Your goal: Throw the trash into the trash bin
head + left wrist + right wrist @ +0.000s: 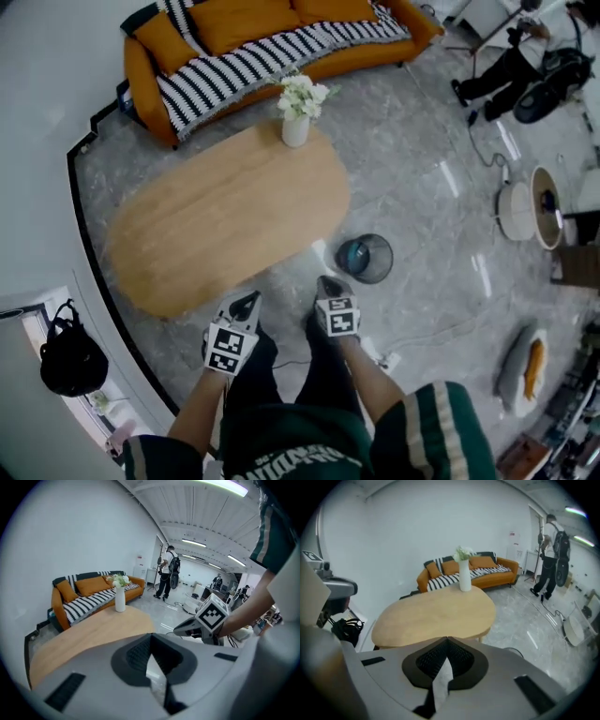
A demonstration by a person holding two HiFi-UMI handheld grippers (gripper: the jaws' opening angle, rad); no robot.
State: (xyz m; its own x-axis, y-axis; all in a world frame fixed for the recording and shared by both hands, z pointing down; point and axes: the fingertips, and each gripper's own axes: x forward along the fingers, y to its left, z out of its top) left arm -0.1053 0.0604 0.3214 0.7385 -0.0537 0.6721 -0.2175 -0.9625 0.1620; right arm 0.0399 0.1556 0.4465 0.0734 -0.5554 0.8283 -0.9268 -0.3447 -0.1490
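A black mesh trash bin (pixel 366 258) stands on the grey floor just past the table's near end, with something teal inside it. My right gripper (pixel 330 284) hangs close in front of the person's body, a little short and left of the bin. In the right gripper view it (pixel 447 641) is shut on a white tissue (pixel 440 681) that trails back from the jaws. My left gripper (pixel 246 305) is held beside it, over the table's near edge. In its own view it (pixel 151 639) is closed with a pale scrap (pixel 155 672) pinched between the jaws.
An oval wooden table (pixel 225 216) carries a white vase of flowers (pixel 298 108). Behind it is an orange sofa (pixel 262 37) with a striped throw. A black bag (pixel 70 361) hangs at the left. A person (pixel 497 80) stands at the far right near round appliances (pixel 525 206).
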